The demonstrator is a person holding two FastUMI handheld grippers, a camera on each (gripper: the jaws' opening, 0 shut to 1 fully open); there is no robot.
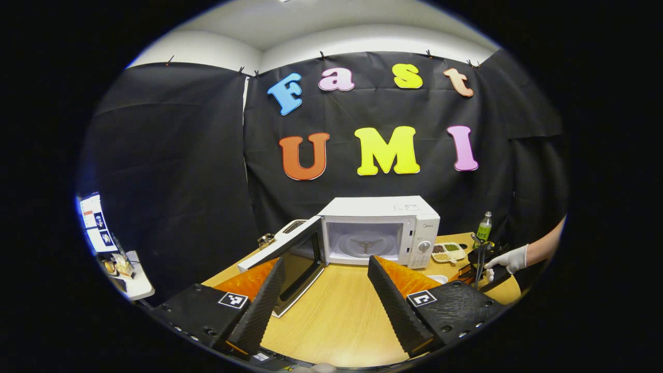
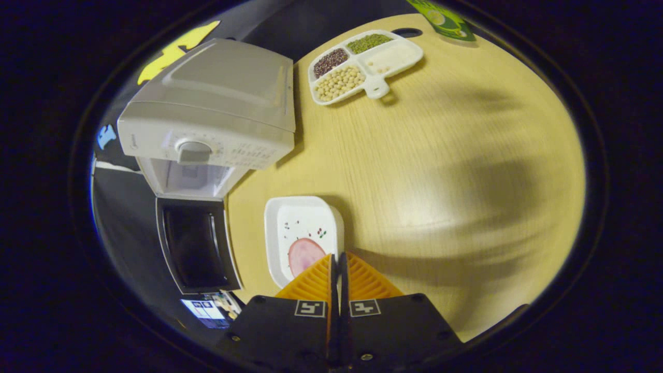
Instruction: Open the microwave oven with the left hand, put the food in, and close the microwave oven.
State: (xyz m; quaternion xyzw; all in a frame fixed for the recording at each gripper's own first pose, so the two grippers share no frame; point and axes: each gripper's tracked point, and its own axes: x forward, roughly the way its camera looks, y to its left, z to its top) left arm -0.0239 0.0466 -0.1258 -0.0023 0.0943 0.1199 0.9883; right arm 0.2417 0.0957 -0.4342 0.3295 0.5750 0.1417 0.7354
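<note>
The white microwave stands at the back of the wooden table, its door swung open to the left and the cavity with a glass turntable showing. My left gripper is open in front of the door, holding nothing. A white plate with a pink slice of ham lies just right of the open door and microwave. My right gripper is shut on the plate's right rim. A gloved hand holds that gripper at the far right.
A white divided tray of beans and grains sits right of the microwave, also seen as the tray. A green bottle stands behind it. A monitor and a small side table are at the far left.
</note>
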